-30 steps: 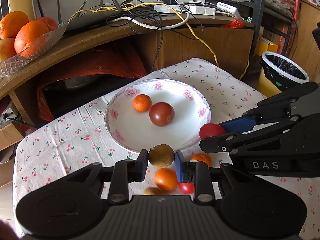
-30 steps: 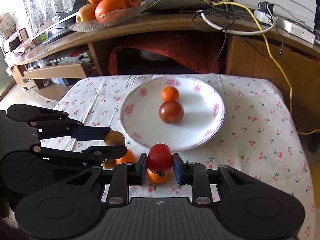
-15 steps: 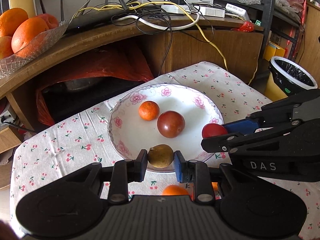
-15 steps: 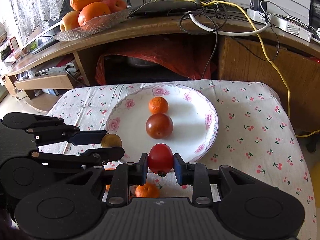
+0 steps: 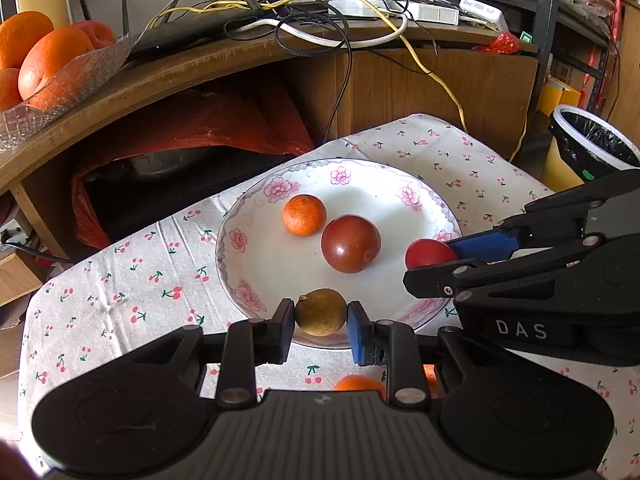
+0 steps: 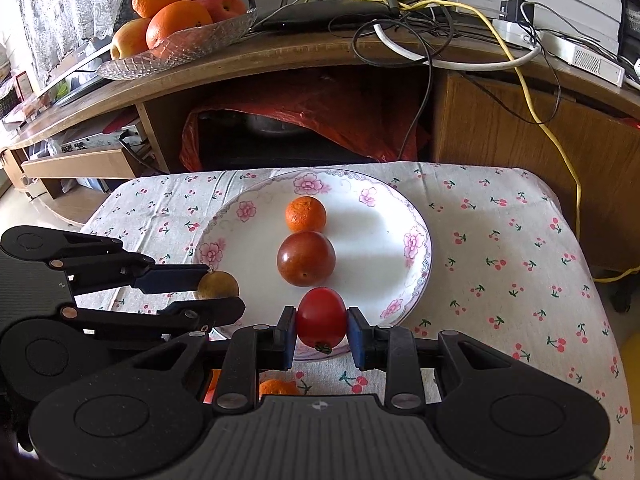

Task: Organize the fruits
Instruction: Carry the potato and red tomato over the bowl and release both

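A white floral plate (image 5: 256,264) (image 6: 416,256) sits on the cherry-print tablecloth. It holds a small orange (image 5: 304,215) (image 6: 305,214) and a dark red plum (image 5: 351,243) (image 6: 306,258). My left gripper (image 5: 321,322) is shut on a brown-green fruit (image 5: 321,312) (image 6: 218,285) over the plate's near rim. My right gripper (image 6: 321,330) is shut on a red tomato (image 6: 321,317) (image 5: 428,253), also over the near rim. Small oranges (image 5: 358,383) (image 6: 276,387) lie on the cloth under the grippers.
A glass dish of large oranges and apples (image 6: 172,24) stands on the wooden shelf behind the table. Cables and a router (image 5: 320,20) lie on that shelf. A bin with a black liner (image 5: 592,144) stands right of the table.
Both grippers have moved forward with their fruits, from over the cloth to over the plate's near rim. The loose oranges on the cloth have dropped under the grippers.
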{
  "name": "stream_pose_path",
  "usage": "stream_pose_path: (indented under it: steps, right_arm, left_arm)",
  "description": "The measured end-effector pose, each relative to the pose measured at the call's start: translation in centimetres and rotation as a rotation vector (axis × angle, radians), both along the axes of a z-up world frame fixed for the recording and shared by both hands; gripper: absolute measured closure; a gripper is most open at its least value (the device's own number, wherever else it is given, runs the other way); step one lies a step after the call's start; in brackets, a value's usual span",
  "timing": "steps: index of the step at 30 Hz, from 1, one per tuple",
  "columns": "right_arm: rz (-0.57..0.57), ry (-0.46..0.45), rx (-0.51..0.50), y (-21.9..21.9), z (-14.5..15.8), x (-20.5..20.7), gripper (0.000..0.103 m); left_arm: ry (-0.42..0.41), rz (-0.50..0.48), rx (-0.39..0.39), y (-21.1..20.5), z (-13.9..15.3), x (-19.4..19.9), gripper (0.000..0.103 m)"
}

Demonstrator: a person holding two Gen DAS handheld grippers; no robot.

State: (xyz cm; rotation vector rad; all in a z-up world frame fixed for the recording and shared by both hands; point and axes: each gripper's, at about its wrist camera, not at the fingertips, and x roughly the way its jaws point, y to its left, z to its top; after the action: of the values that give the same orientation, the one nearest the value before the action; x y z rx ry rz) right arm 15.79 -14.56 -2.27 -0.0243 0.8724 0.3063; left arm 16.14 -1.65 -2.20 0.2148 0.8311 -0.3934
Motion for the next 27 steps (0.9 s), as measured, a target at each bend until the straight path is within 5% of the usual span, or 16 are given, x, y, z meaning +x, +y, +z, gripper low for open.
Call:
stream_pose_path:
  steps: [27]
  right_arm:
    - [0.0,-0.003,-0.001,0.04,-0.58,0.36,0.076]
  left_arm:
    - [-0.017,0.006,0.03,-0.31,-0.08,-0.15,0.066]
